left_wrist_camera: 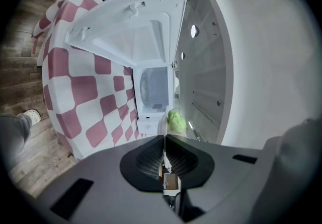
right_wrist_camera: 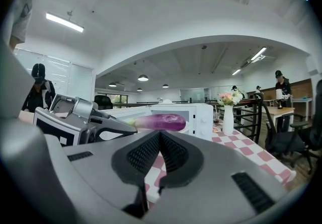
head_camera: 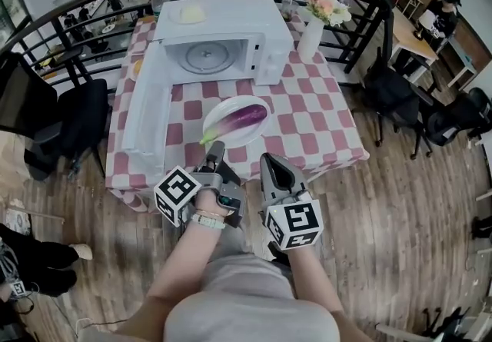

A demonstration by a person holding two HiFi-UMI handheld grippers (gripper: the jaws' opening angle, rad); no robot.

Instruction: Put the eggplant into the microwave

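Both tools are sitting closest: I am holding the left gripper (head_camera: 217,150) and the right gripper (head_camera: 269,160) with jaws pressed together, and nothing is lying between them. Just ahead, the eggplant (head_camera: 244,117) is resting on the white plate (head_camera: 219,111). Its long axis is running slantwise across my reach, from the green stem beside my left gripper to the purple end farther right, so the left is sitting nearer. Beyond the plate, the microwave (head_camera: 231,33) is standing with its door (head_camera: 146,102) swung open.

The left tool (head_camera: 214,150) and right tool (head_camera: 270,162) sit side by side, pointing forward. Each one's jaws meet — nothing between them.
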